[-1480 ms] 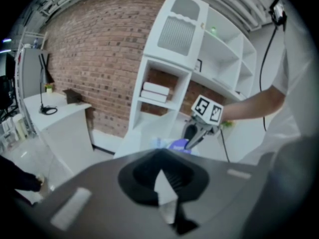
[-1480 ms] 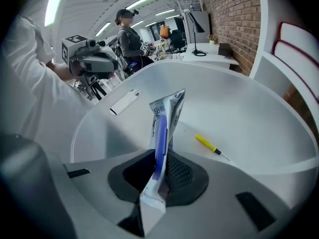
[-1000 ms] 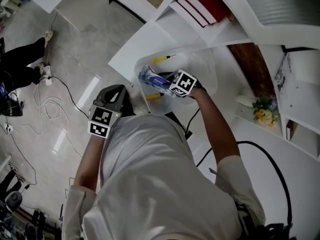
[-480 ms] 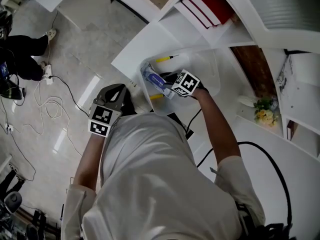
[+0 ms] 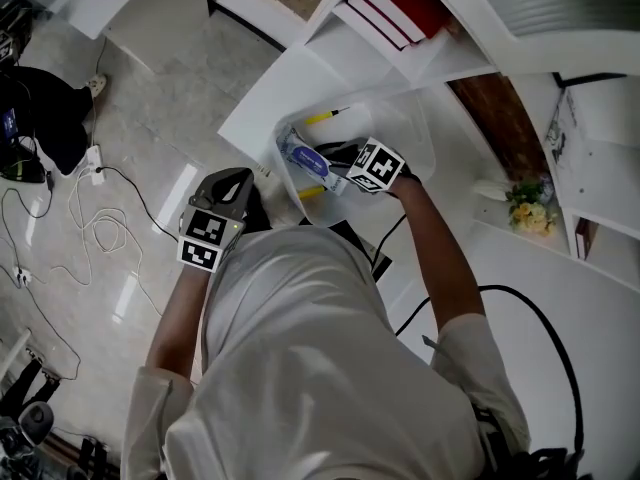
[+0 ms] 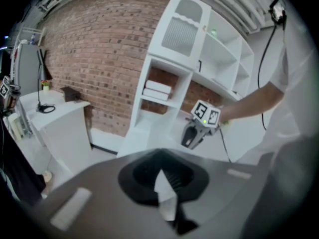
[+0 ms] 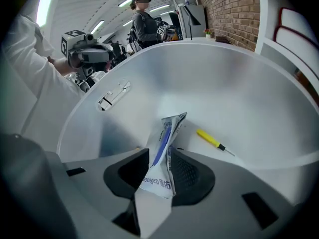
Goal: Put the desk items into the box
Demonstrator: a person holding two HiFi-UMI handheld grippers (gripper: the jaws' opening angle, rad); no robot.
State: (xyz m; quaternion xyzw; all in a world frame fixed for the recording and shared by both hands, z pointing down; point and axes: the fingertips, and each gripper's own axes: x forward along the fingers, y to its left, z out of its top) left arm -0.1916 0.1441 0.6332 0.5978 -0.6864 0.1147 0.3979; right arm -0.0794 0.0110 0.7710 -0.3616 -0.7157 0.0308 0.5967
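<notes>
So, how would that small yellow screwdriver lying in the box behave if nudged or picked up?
The yellow screwdriver looks stiff and light, being slim. Its round-looking handle would probably let it roll on the smooth floor of the box. The thin shaft might slip from a loose pinch.

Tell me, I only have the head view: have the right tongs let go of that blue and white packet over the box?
Observer: The right gripper view shows the right tongs have just been opening. The packet stands between them, and the pads are not pressing on it.
Operator: Is it inside the box?
Observer: Yes, the box wall curves round beyond it in that view.
Operator: And the left tongs?
Observer: The left gripper view shows the left tongs shut, with nothing held.
</notes>
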